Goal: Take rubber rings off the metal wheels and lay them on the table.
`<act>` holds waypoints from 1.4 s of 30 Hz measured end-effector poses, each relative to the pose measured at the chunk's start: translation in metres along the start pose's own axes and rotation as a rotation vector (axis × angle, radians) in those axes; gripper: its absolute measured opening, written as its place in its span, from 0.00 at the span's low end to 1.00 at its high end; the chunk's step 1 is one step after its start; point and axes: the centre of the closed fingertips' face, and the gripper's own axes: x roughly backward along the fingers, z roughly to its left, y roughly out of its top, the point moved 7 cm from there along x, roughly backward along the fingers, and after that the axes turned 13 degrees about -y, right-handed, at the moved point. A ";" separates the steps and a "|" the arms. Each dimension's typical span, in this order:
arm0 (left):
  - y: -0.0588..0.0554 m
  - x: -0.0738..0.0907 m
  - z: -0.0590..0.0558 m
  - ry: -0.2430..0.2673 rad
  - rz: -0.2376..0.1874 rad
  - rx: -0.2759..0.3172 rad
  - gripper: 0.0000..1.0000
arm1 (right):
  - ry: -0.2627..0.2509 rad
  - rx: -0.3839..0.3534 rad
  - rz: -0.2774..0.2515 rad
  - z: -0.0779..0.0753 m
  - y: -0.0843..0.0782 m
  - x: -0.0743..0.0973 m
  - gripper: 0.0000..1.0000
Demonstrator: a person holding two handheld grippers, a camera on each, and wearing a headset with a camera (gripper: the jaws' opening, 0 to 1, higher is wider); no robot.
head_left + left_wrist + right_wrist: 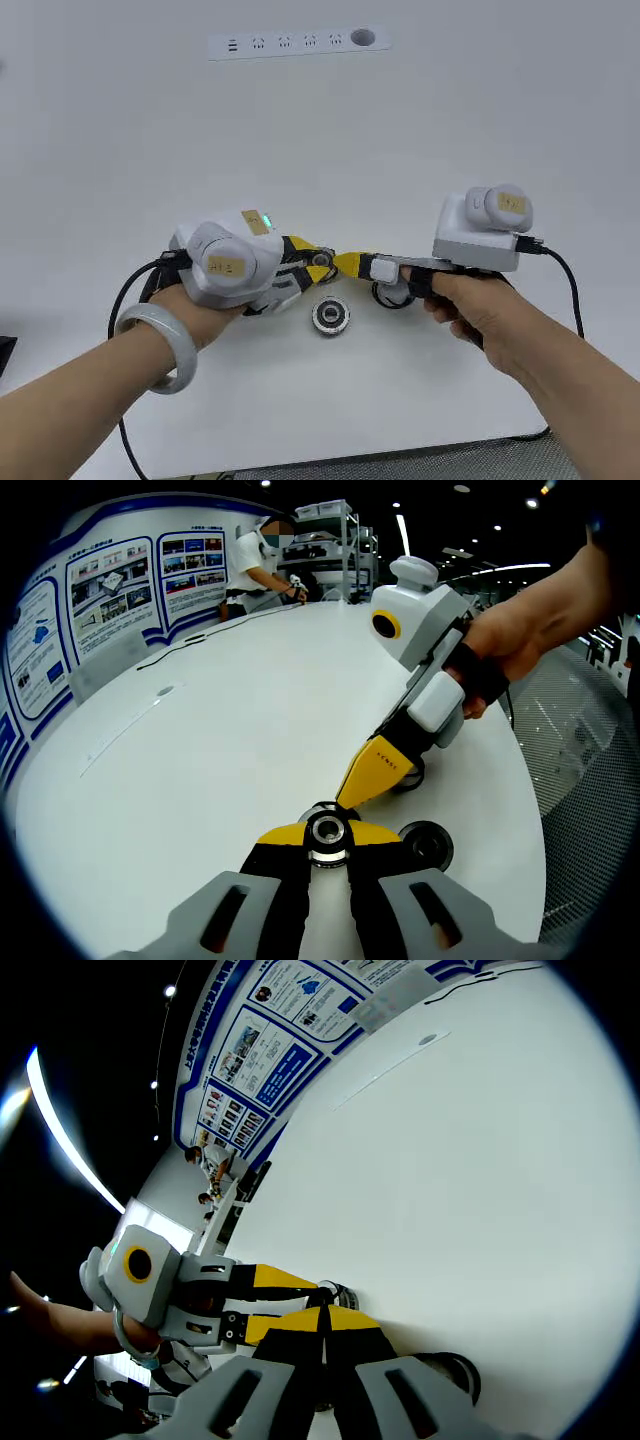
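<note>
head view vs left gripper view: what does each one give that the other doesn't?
Head view: power strip, bangle on the wrist. Left gripper view: wall posters, a person by the far end of the table. Both: left hand-held gripper clamping a metal wheel, tip of the right hand-held gripper against it, a second wheel lying on the table.

Head view looks forward and down from above onto the white tabletop [420, 130]. Left gripper view sits low and close, facing along its fingers [285, 836] at the right gripper [346, 797]. Right gripper view, rolled sideways, faces back at the left gripper [322, 1298]. All three views share the metal wheel [327, 832] between the grippers.
</note>
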 end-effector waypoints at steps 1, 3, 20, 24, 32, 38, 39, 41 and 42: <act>0.000 0.000 0.000 -0.001 0.001 -0.001 0.14 | 0.001 0.000 0.001 0.000 0.000 0.000 0.02; 0.000 0.000 -0.001 -0.002 0.001 -0.001 0.14 | 0.003 0.001 0.002 0.000 0.000 0.000 0.02; 0.000 0.000 -0.001 -0.002 0.004 -0.005 0.14 | 0.037 -0.004 -0.001 0.005 0.001 -0.002 0.02; 0.000 0.000 0.000 -0.002 0.003 -0.005 0.14 | 0.056 -0.024 -0.011 0.009 0.002 0.000 0.02; 0.000 0.000 0.000 -0.006 0.010 -0.016 0.14 | 0.034 -0.028 -0.015 0.010 0.000 0.003 0.02; 0.001 0.000 -0.002 -0.008 0.005 -0.035 0.16 | 0.017 -0.024 -0.009 0.009 -0.001 0.004 0.02; 0.001 0.001 -0.003 -0.009 0.003 -0.039 0.17 | 0.015 -0.022 -0.008 0.008 -0.001 0.004 0.02; 0.002 0.002 -0.004 -0.007 -0.012 -0.039 0.20 | 0.013 -0.023 -0.008 0.008 -0.001 0.004 0.02; 0.002 0.003 -0.004 -0.005 -0.013 -0.035 0.21 | 0.012 -0.023 -0.008 0.007 -0.001 0.004 0.02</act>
